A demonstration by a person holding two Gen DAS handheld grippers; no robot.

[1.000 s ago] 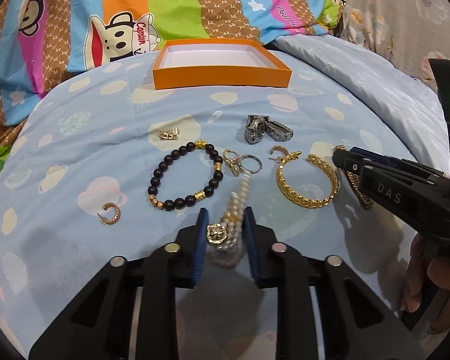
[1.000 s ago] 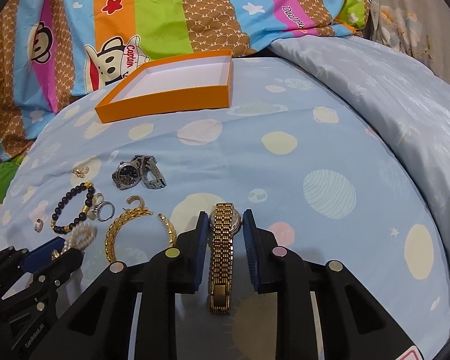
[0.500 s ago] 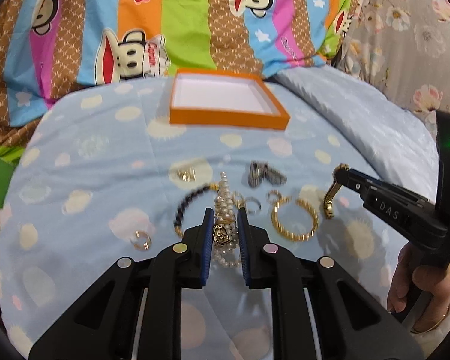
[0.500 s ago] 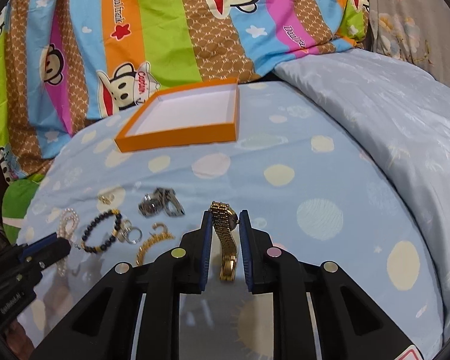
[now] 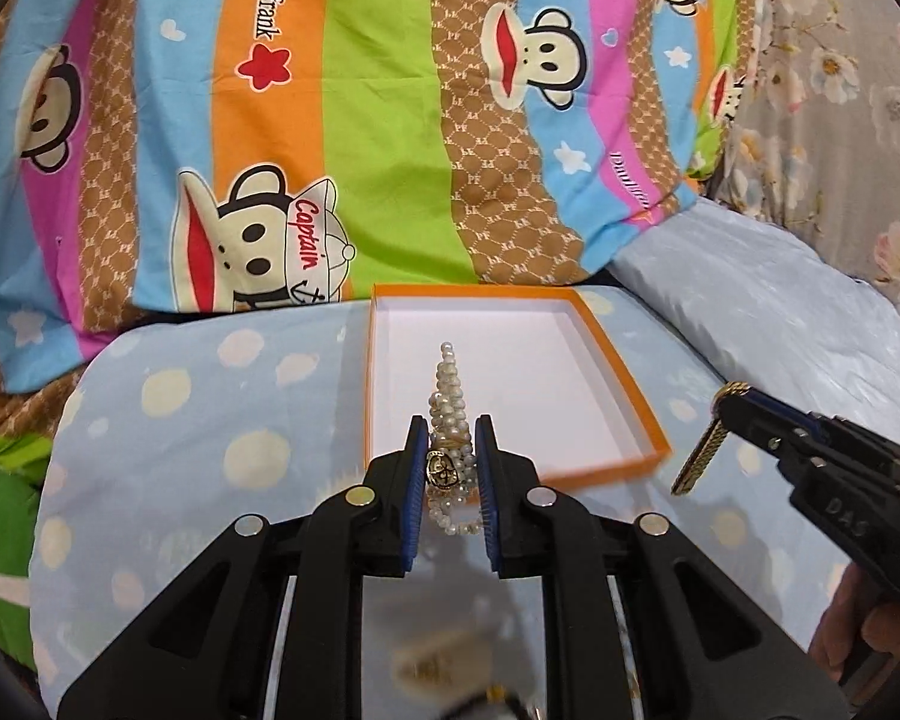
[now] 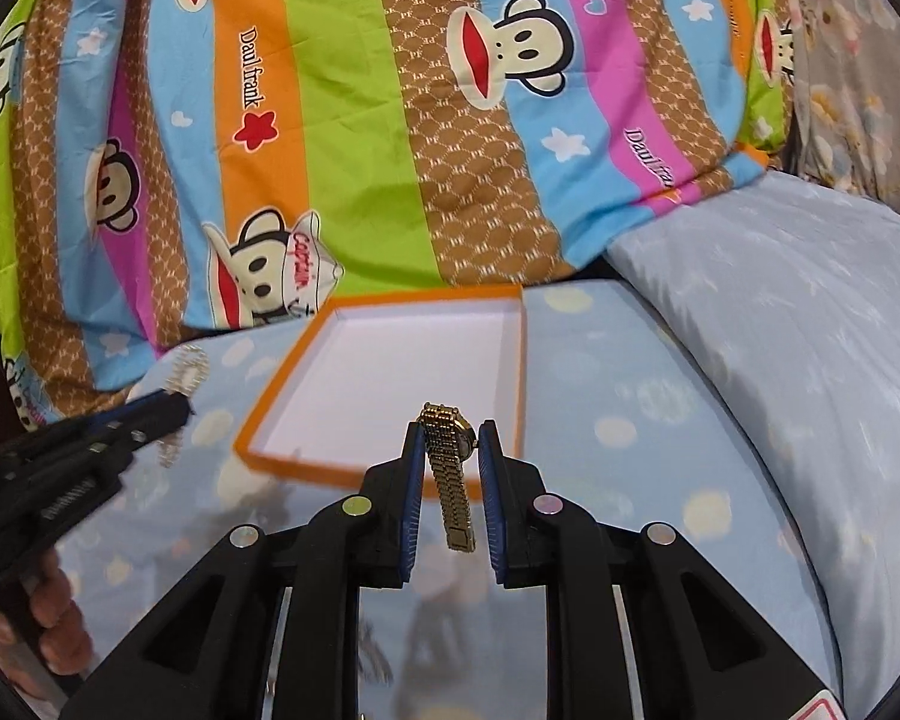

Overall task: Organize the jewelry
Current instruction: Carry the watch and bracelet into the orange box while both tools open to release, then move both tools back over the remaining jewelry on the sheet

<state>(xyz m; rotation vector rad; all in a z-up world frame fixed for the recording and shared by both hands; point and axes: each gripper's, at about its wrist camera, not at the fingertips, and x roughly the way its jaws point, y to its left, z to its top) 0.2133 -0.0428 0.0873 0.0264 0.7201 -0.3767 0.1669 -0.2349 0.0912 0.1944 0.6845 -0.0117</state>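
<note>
My left gripper (image 5: 448,465) is clamped on the pearl bracelet (image 5: 448,402) and my right gripper (image 6: 450,456) on the gold watch (image 6: 448,474), both now lifted off the bed and near the orange box (image 5: 624,402), ready for dropping in.

A bedroom in a home. A striped cartoon-monkey duvet (image 5: 342,138) lies on a bed beside a blue pillow (image 6: 810,312). Floral fabric (image 5: 840,90) hangs behind.
</note>
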